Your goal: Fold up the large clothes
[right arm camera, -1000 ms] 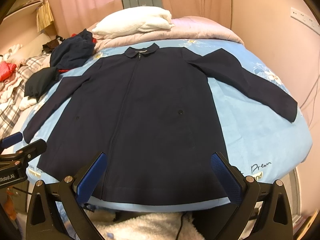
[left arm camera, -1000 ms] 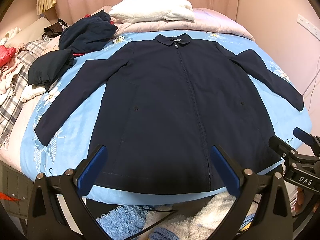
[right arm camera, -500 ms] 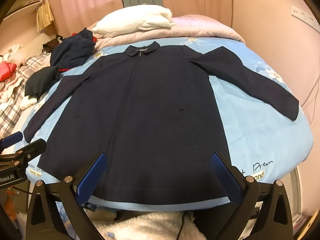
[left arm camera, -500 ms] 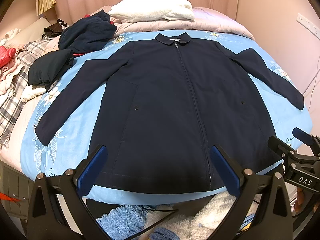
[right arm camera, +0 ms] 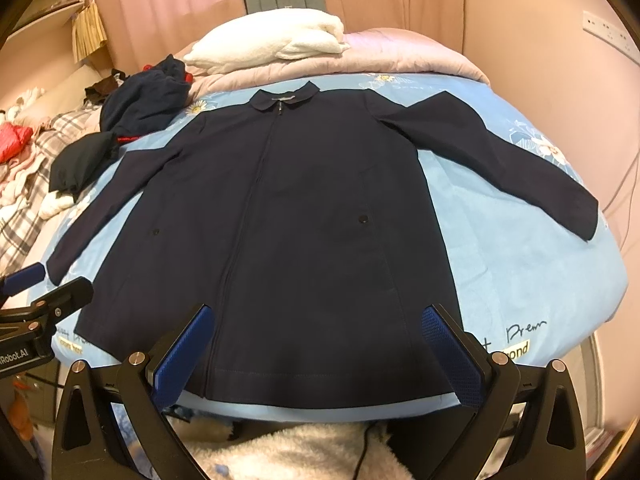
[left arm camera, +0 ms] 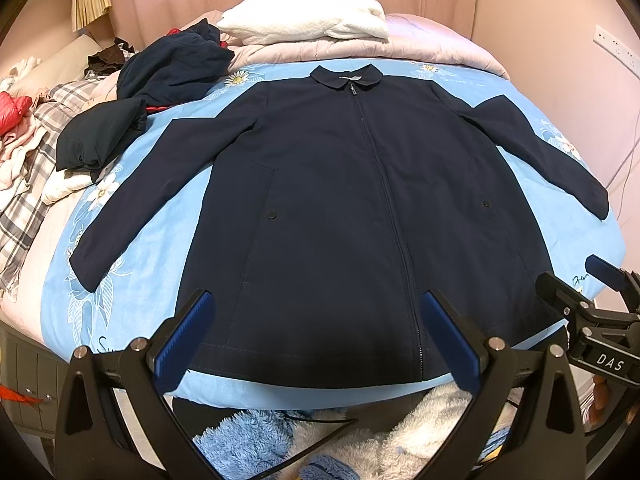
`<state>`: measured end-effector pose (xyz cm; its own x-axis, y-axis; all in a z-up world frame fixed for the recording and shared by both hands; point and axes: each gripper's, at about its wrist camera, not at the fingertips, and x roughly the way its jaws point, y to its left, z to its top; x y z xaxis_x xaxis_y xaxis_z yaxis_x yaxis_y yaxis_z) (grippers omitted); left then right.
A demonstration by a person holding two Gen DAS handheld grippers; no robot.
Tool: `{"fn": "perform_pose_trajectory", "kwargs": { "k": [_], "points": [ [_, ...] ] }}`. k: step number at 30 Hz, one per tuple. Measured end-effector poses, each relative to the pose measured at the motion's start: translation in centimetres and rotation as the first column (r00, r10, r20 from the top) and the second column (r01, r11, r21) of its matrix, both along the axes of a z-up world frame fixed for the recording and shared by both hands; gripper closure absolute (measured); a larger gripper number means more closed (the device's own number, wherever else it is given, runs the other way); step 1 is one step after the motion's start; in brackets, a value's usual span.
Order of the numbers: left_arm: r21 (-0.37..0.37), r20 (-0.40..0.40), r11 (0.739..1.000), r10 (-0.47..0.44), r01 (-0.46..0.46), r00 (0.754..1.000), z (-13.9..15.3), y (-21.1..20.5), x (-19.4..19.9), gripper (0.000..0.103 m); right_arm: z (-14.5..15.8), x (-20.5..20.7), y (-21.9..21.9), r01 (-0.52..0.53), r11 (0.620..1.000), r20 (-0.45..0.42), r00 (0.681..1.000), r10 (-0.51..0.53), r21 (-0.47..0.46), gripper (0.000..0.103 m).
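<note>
A large navy zip jacket (left arm camera: 352,208) lies flat and face up on a light blue sheet (left arm camera: 132,280), collar far, hem near, both sleeves spread out. It also shows in the right wrist view (right arm camera: 288,216). My left gripper (left arm camera: 318,312) is open and empty, held just off the hem near the zipper. My right gripper (right arm camera: 318,324) is open and empty above the hem's right half. The right gripper also shows at the right edge of the left wrist view (left arm camera: 576,284). The left gripper shows at the left edge of the right wrist view (right arm camera: 44,284).
A heap of dark clothes (left arm camera: 132,108) lies at the bed's far left, beside plaid fabric (left arm camera: 24,184). A white pillow (left arm camera: 308,20) sits on a pink quilt at the head. Fluffy white and blue fabric (left arm camera: 280,440) lies below the bed's near edge. A pink wall (right arm camera: 600,92) stands right.
</note>
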<state>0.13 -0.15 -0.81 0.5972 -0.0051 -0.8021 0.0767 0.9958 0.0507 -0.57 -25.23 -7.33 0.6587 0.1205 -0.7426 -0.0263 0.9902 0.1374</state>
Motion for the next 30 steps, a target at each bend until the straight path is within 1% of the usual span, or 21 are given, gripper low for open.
{"fn": "perform_pose_trajectory", "kwargs": {
  "k": [21,23,24,26,27,28,29,30],
  "points": [
    [0.003,-0.005,1.0,0.001,-0.001,1.0,-0.2,0.2,0.2,0.0,0.0,0.1,-0.1,0.0,1.0,-0.006,1.0,0.0,0.001,0.0],
    [-0.003,-0.007,1.0,0.001,-0.001,1.0,-0.2,0.3,0.2,0.0,0.0,0.2,-0.3,0.001,1.0,0.005,1.0,-0.001,0.018,0.0],
    [-0.017,-0.006,1.0,0.001,-0.001,1.0,-0.3,0.4,0.3,0.0,0.0,0.2,-0.6,-0.004,0.999,0.016,1.0,0.003,0.051,0.0],
    [-0.082,-0.005,0.997,0.006,-0.006,1.0,-0.4,1.2,0.5,0.0,-0.1,0.4,-1.9,-0.036,0.983,0.04,0.999,0.029,0.178,0.0],
    [-0.129,-0.003,0.992,0.007,-0.007,1.0,-0.4,1.7,0.7,0.0,-0.3,0.6,-2.9,-0.055,0.962,0.057,0.998,0.041,0.268,0.0],
    [-0.199,0.0,0.98,0.006,-0.006,1.0,-0.6,2.4,1.0,0.0,-0.6,0.7,-3.8,-0.072,0.938,0.074,0.996,0.05,0.34,0.0],
    [-0.269,0.0,0.963,0.005,-0.005,1.0,-0.9,3.2,1.3,0.0,-1.2,1.0,-5.2,-0.091,0.897,0.101,0.994,0.053,0.432,0.0],
    [-0.332,-0.002,0.943,0.001,-0.001,1.0,-1.2,3.8,1.7,0.0,-1.6,1.1,-6.1,-0.093,0.876,0.112,0.993,0.044,0.474,0.0]
  ]
}}
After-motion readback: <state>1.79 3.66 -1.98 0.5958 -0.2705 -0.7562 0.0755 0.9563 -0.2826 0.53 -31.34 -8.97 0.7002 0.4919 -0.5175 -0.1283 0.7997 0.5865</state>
